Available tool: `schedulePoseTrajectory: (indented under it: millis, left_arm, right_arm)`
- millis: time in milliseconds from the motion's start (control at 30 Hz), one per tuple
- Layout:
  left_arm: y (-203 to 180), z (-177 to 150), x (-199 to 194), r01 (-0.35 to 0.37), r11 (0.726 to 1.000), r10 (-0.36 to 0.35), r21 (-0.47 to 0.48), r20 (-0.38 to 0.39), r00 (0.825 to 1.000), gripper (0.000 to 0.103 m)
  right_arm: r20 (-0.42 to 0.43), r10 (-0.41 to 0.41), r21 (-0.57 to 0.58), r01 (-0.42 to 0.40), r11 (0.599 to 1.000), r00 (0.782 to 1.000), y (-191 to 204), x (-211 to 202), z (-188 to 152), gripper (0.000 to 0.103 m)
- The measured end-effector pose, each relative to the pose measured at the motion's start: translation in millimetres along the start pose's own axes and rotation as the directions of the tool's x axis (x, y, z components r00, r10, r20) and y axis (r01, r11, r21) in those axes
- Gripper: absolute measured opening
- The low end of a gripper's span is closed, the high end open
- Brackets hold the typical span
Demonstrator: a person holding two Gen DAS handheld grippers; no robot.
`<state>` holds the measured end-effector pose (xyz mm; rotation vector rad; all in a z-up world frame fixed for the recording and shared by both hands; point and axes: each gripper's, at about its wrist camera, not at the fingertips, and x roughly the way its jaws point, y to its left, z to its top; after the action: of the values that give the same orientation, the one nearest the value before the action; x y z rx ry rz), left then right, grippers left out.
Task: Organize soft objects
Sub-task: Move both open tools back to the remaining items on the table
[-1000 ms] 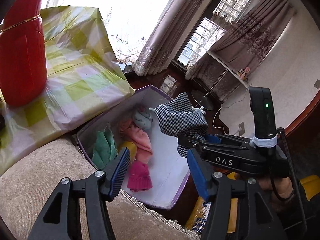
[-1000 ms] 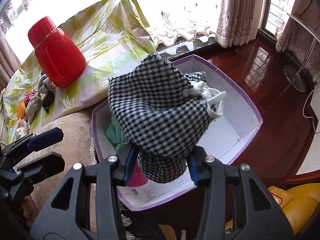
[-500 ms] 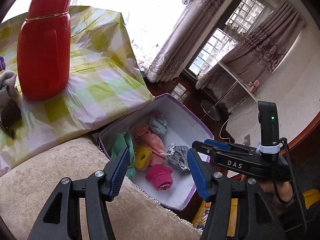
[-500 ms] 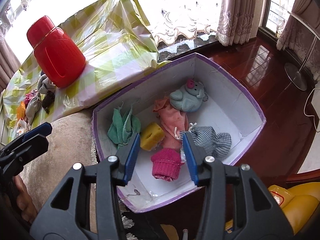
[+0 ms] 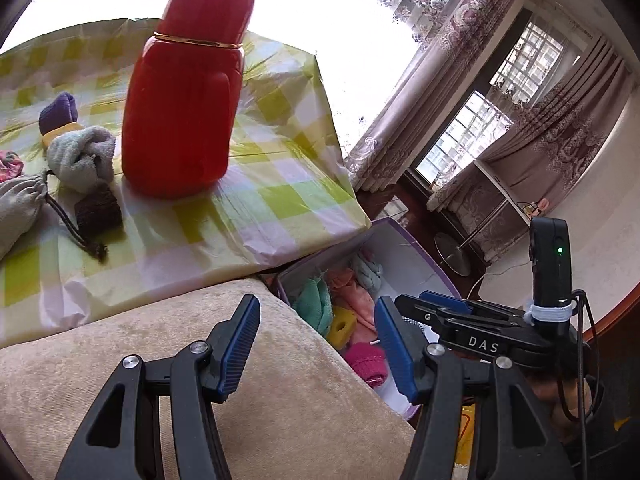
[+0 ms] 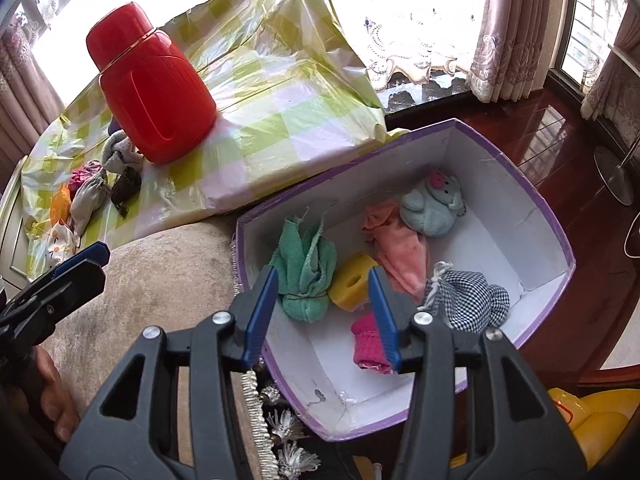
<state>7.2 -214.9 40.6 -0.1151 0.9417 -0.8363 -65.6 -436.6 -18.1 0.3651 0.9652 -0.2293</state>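
At the far left of the right wrist view we saw the remaining soft pieces [image 6: 86, 196] heaped on the checked plastic cloth [image 6: 272, 120], close to the cloth's left edge, with the red flask [image 6: 154, 92] standing just beside them. In the left wrist view a grey rolled sock [image 5: 82, 156] touched the flask's [image 5: 184, 92] base, and a dark sponge block [image 5: 98, 210] lay just in front of it. Our left gripper [image 5: 316, 344] hung over the beige cushion [image 5: 280, 392], its blue pads spread apart with nothing between them. The cushion's rounded edge met the purple-rimmed box [image 6: 556, 236], which sat below the table's corner. Our right gripper [image 6: 324, 316] hovered above the box's near left part, its pads likewise parted and empty.

Inside the box lay a green cloth bundle [image 6: 306, 272] against the left wall, a yellow sponge ring [image 6: 352, 280] touching it, a pink knit piece [image 6: 368, 344], a peach cloth [image 6: 400, 248], a pale blue plush [image 6: 434, 208] near the far wall, and the black-and-white checked pouch [image 6: 468, 300] toward the right wall. White floor stayed bare along the box's near and right sides.

Dark polished wood flooring [image 6: 540, 132] ran to the curtained windows [image 5: 460, 156]. The right gripper's [image 5: 452, 312] body read "DAS".
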Motion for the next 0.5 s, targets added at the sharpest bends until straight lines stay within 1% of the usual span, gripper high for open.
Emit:
schedulePoseTrajectory:
  millis: [100,167,300,400,500]
  left_arm:
    - [22,2,-14,-0.049,0.998,0.050,-0.037,0.037,0.998,0.060]
    - [38,3,-23,-0.077,0.995,0.081,-0.070,0.052,0.995,0.060]
    - [71,3,-43,-0.137,0.982,0.149,-0.130,0.082,0.986,0.060]
    - [97,2,-62,-0.199,0.964,0.220,-0.178,0.104,0.970,0.061]
    - [127,-3,-82,-0.250,0.936,0.286,-0.247,0.121,0.951,0.067]
  right_arm:
    - [-0.002,0.025,-0.038,-0.025,0.999,1.000,22,6,4,0.053]
    - [0.001,0.038,-0.063,-0.038,0.997,0.999,38,10,7,0.055]
    - [0.009,0.051,-0.095,-0.050,0.994,0.999,69,19,13,0.057]
    - [0.009,0.065,-0.126,-0.063,0.990,0.998,93,28,18,0.057]
    - [0.011,0.071,-0.162,-0.069,0.984,0.997,115,37,22,0.058]
